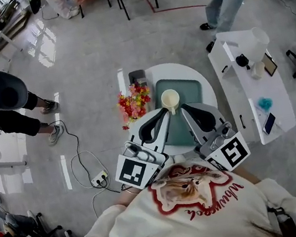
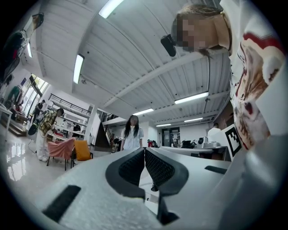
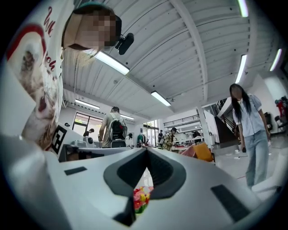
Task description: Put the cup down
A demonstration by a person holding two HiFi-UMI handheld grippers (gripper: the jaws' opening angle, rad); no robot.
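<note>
Close to our chest we hold the left tool (image 1: pixel 158 121) and the right tool (image 1: pixel 191 115), each with its jaws pressed together at the tips and nothing between them. Just past the two tips the cream cup (image 1: pixel 170 100) stands on the teal tray (image 1: pixel 191 88) on the round white worktop (image 1: pixel 182 70), with flowers (image 1: pixel 134 101) beside the tray's left edge
</note>
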